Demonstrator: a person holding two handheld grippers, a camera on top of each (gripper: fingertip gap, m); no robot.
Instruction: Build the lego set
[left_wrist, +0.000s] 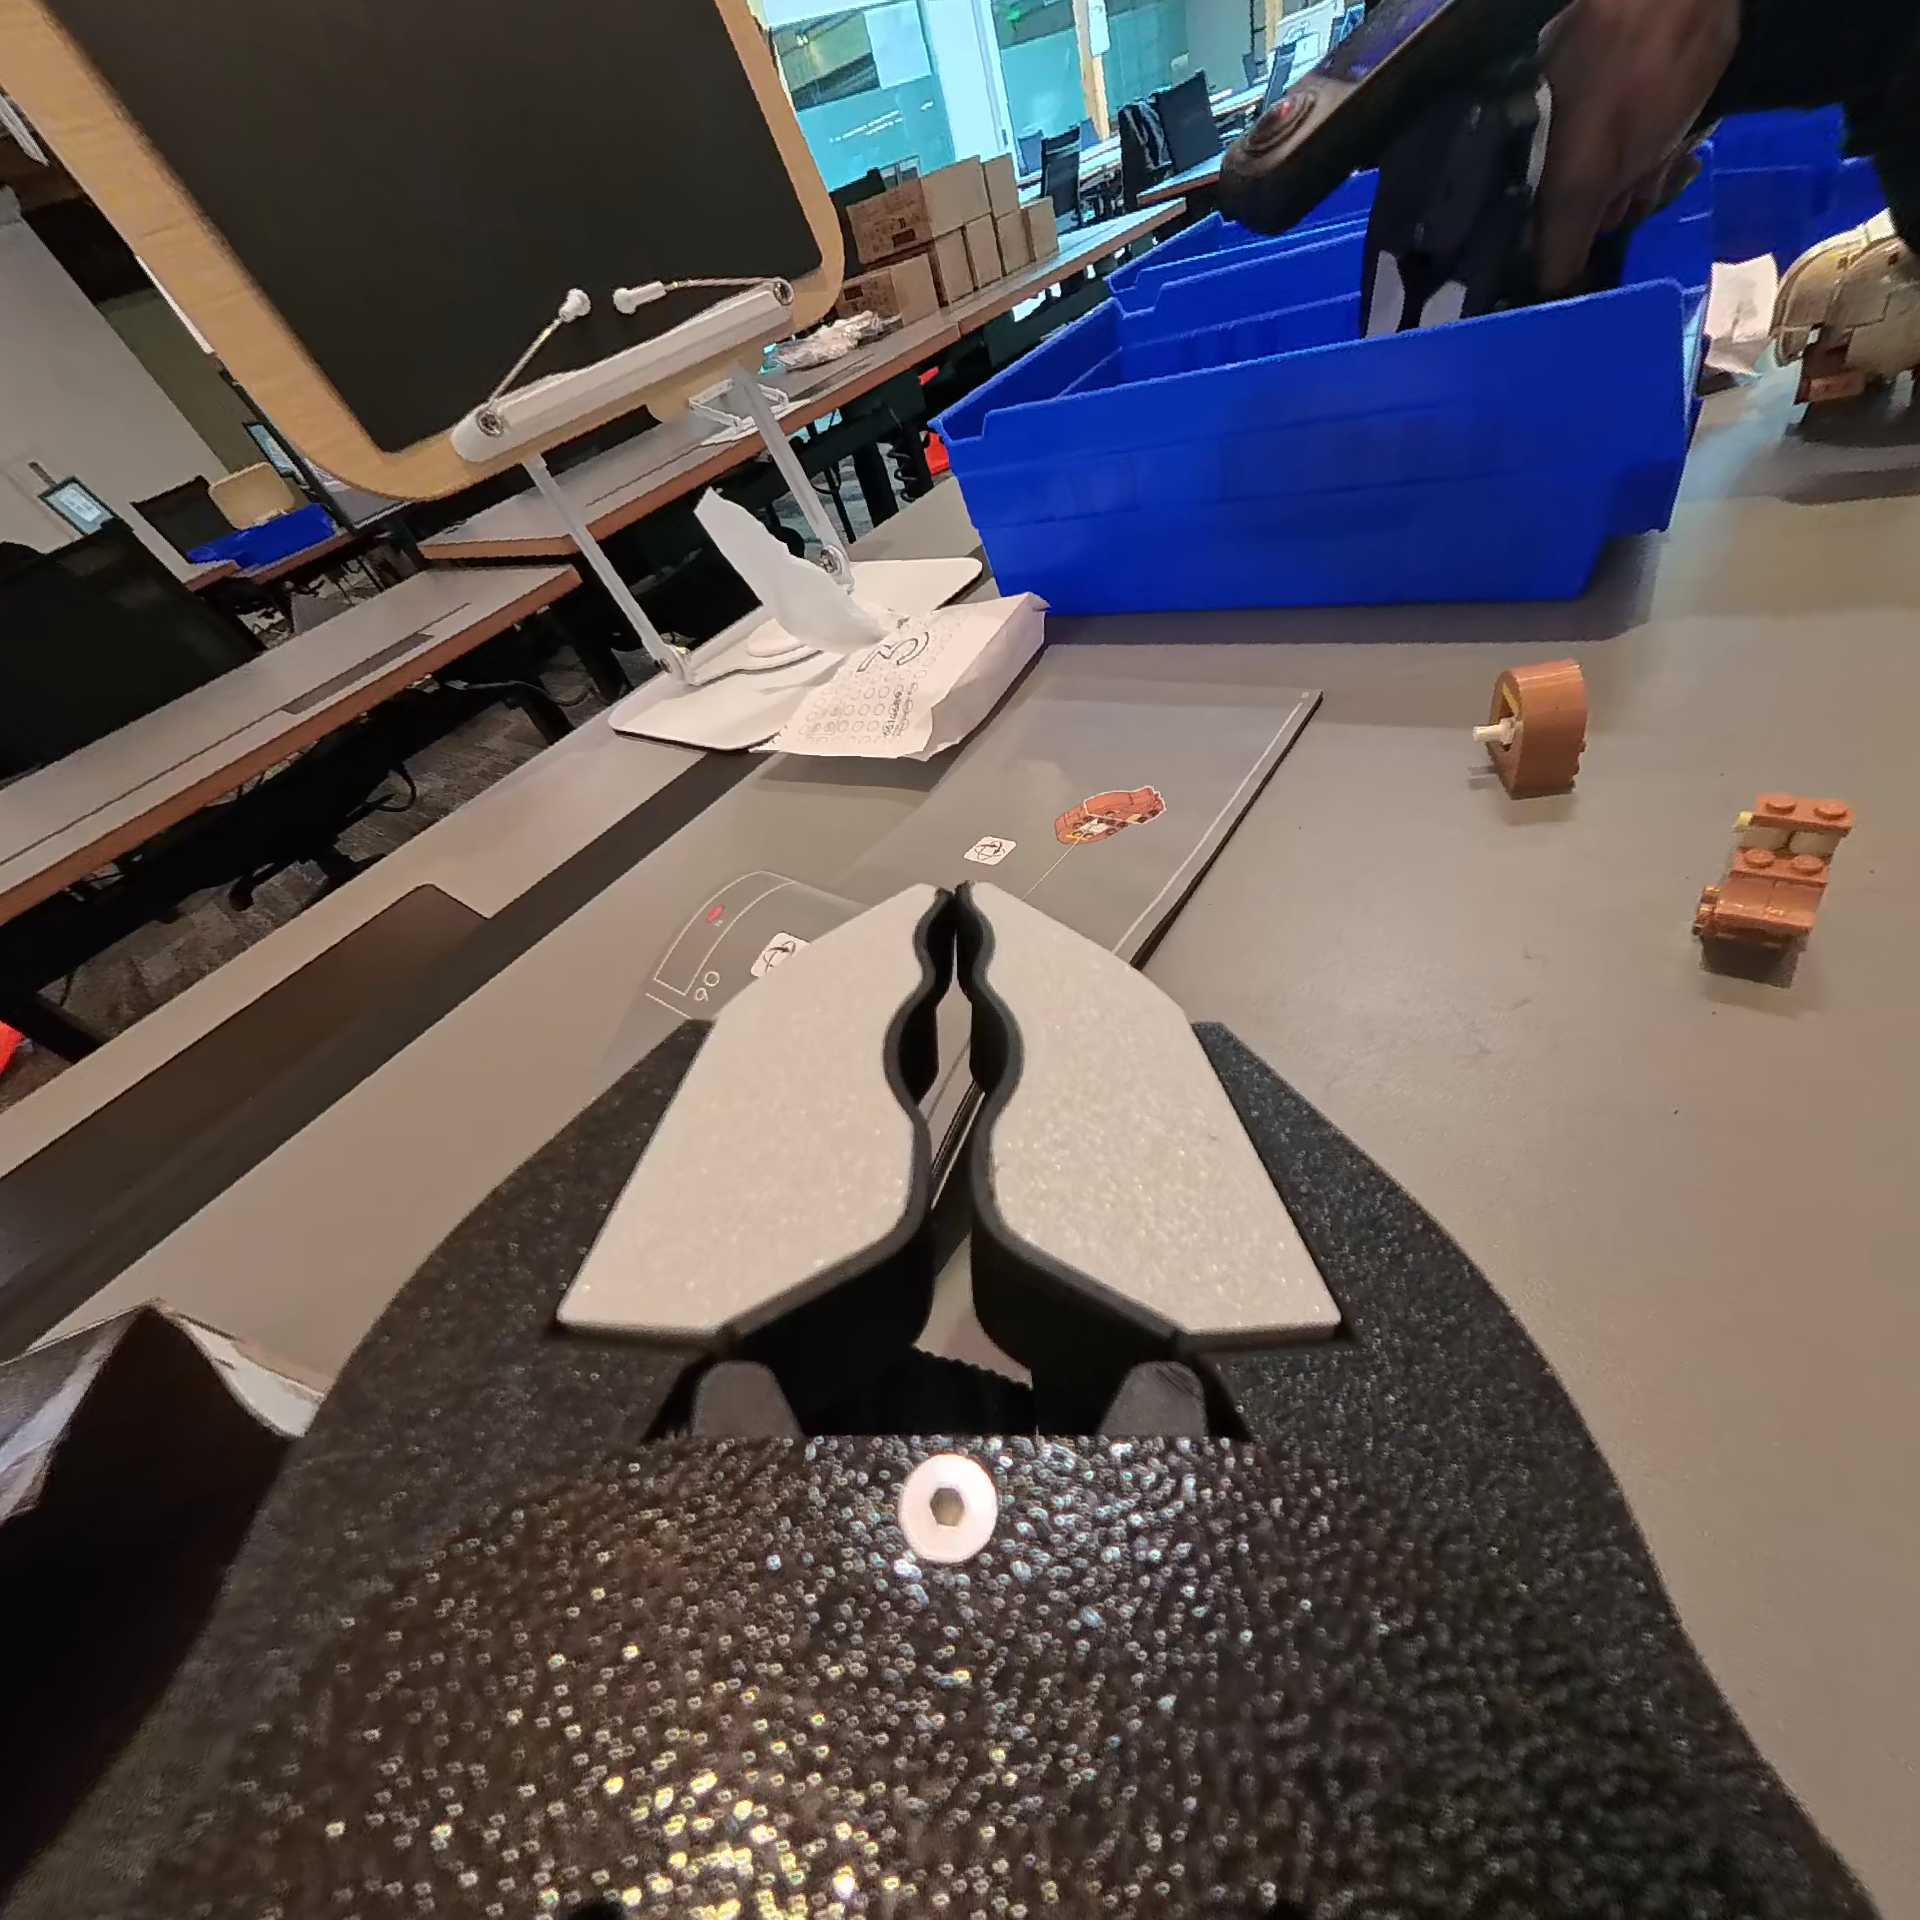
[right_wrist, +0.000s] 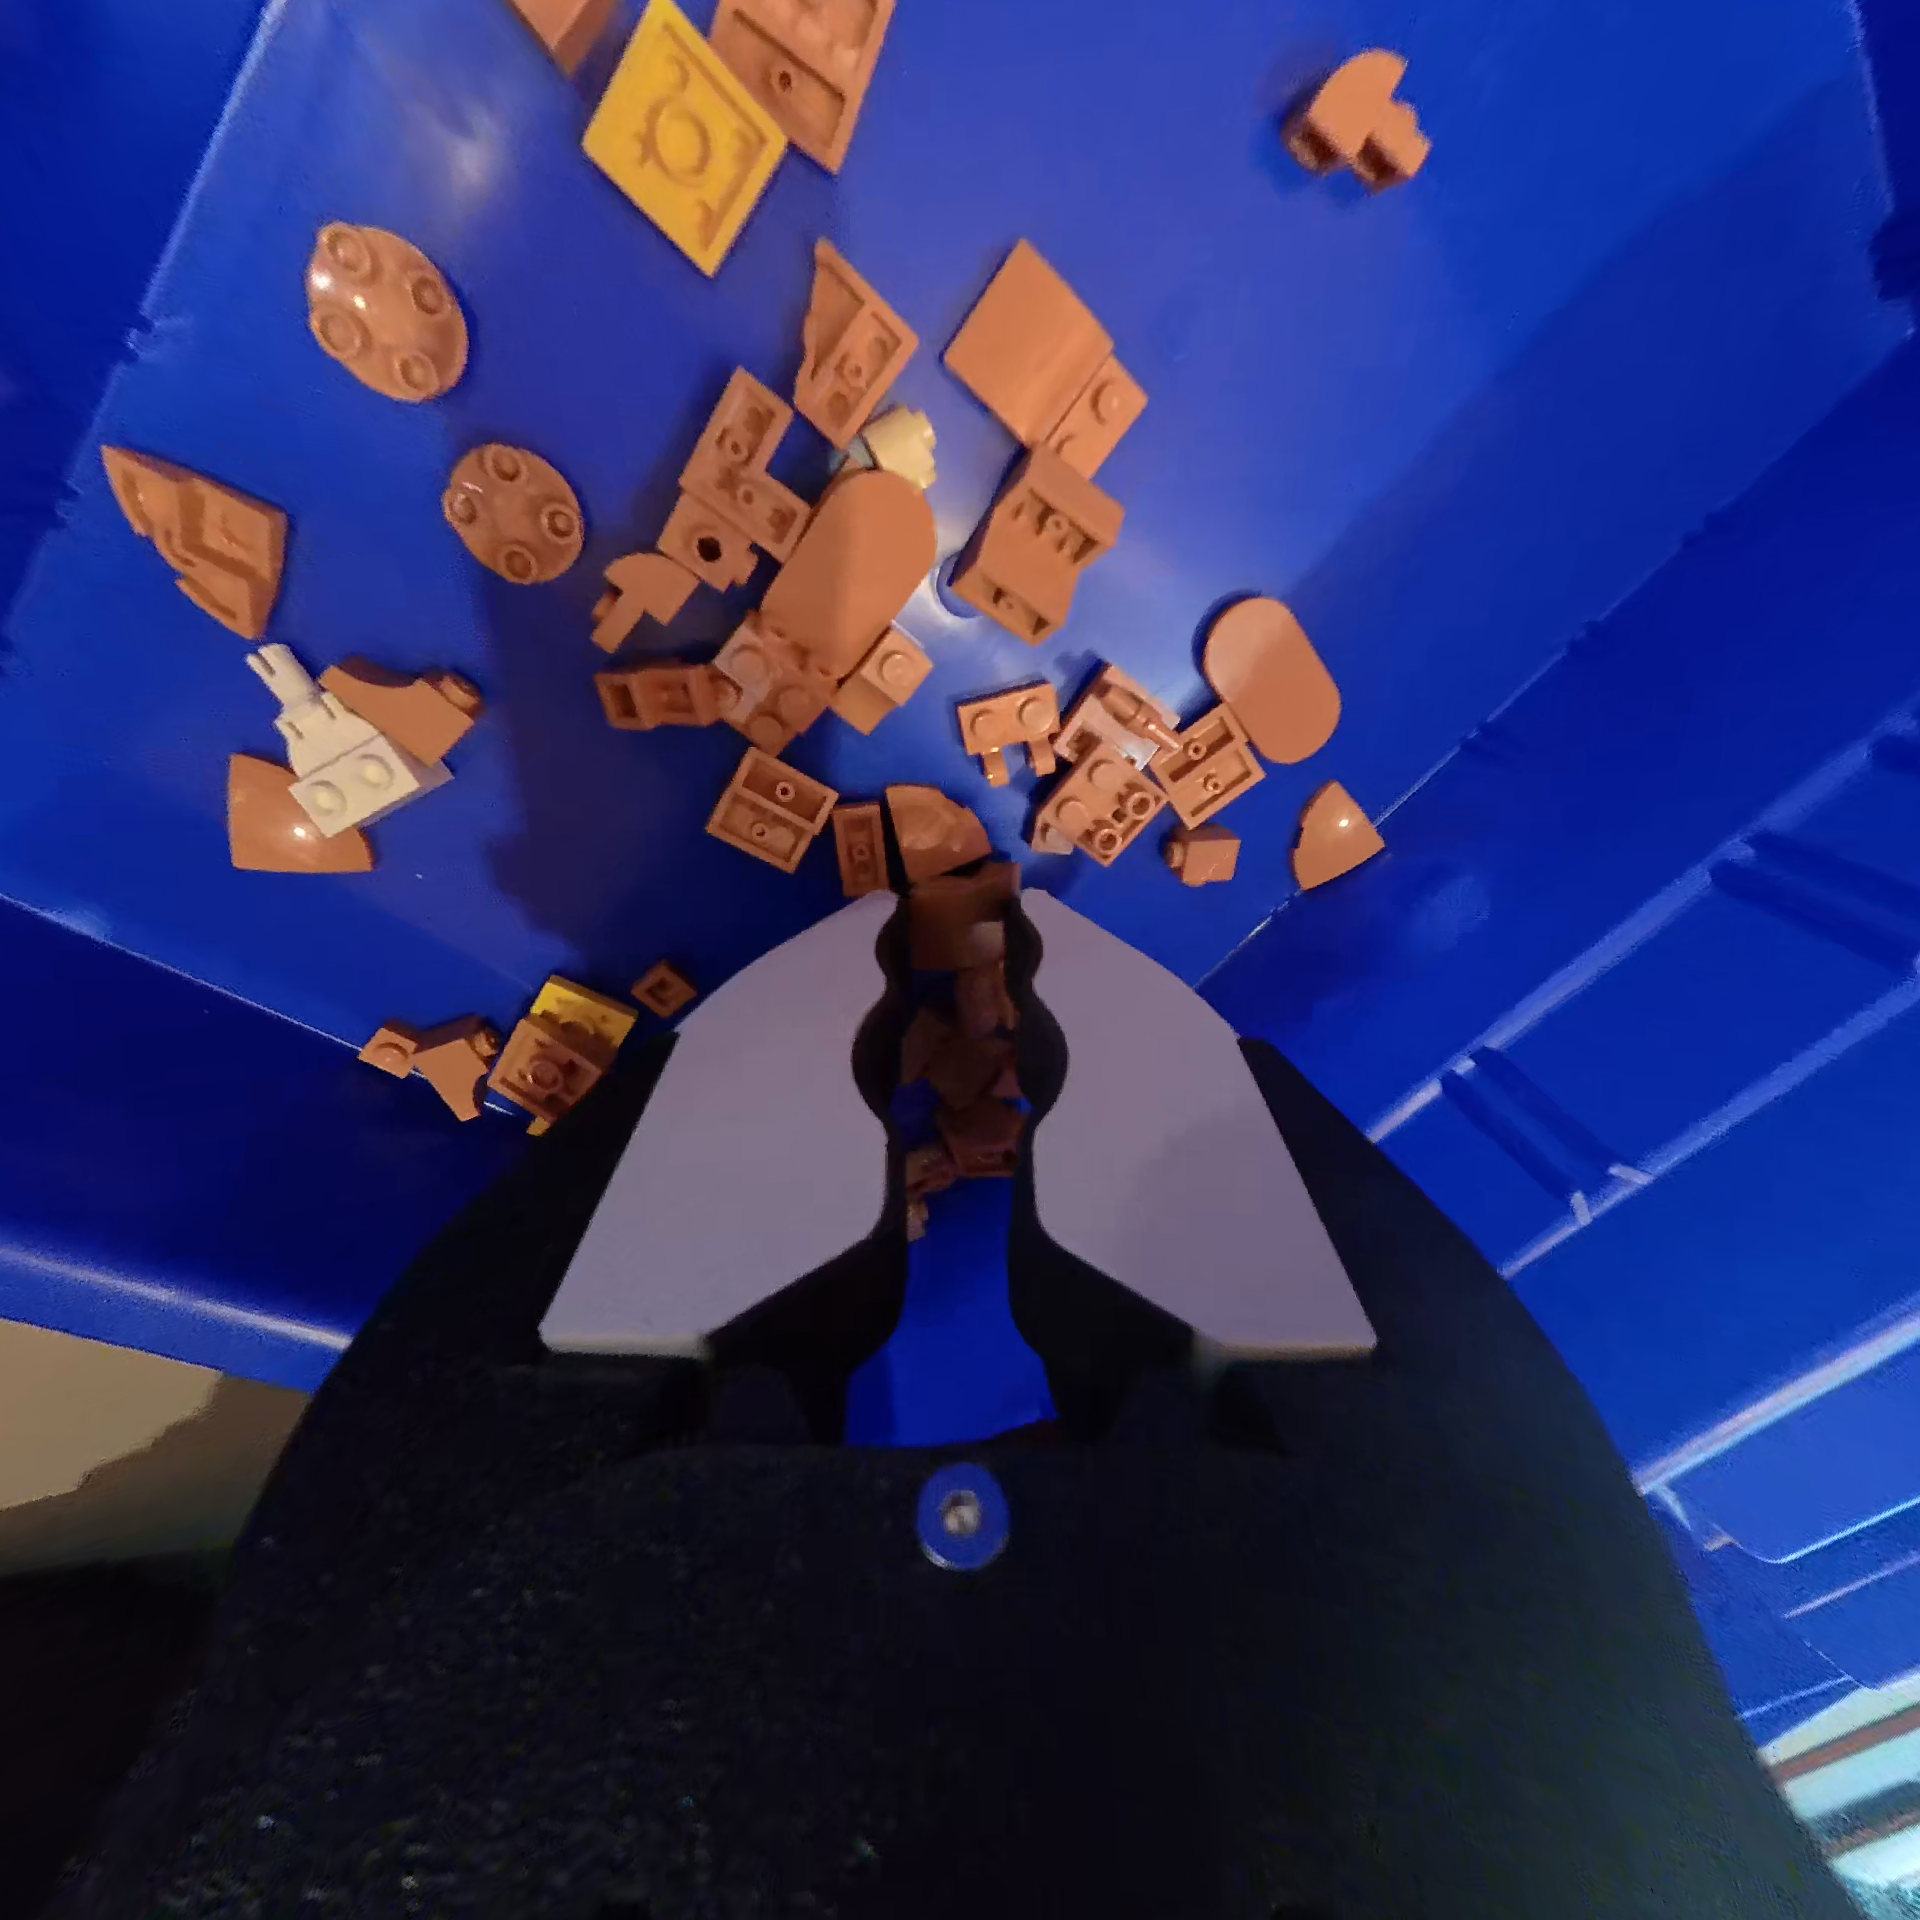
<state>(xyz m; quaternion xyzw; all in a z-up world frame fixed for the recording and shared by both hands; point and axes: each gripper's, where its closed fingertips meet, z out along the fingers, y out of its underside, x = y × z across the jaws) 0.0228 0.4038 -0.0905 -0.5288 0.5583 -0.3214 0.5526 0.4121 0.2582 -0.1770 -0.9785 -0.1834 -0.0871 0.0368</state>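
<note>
Left wrist view alone shows the grey table (left_wrist: 1455, 1195), a flat instruction sheet (left_wrist: 1039, 790) lying on it, two small brown brick assemblies, a rounded one (left_wrist: 1538, 727) at 2 o'clock and a studded one (left_wrist: 1771, 883) just right of it, a white stand (left_wrist: 727, 582) holding a board at 11 o'clock, crumpled paper (left_wrist: 904, 686) at its foot, and the blue bin (left_wrist: 1330, 478) from outside at 1 o'clock, with the right gripper (left_wrist: 1423, 281) dipping into it from above, fingers hidden by the bin wall. Right wrist view alone shows the bin's inside (right_wrist: 1507, 520): loose brown brick pieces (right_wrist: 831, 582) scattered over the floor, a yellow plate (right_wrist: 681, 135) at 12 o'clock, a white piece (right_wrist: 332, 748) at 9 o'clock. Left gripper (left_wrist: 956, 899) jaws closed tip to tip with nothing between, hovering over the near edge of the sheet. Right gripper (right_wrist: 956, 904) jaws narrow, pinching a small brown brick piece (right_wrist: 961, 914) at the tips, both pads against it, low over the bin floor. Piece's exact shape is hard to make out: blurred, and it merges with other brown bits seen through the gap behind. A tan model (left_wrist: 1849, 301) at the right edge is cut off.
</note>
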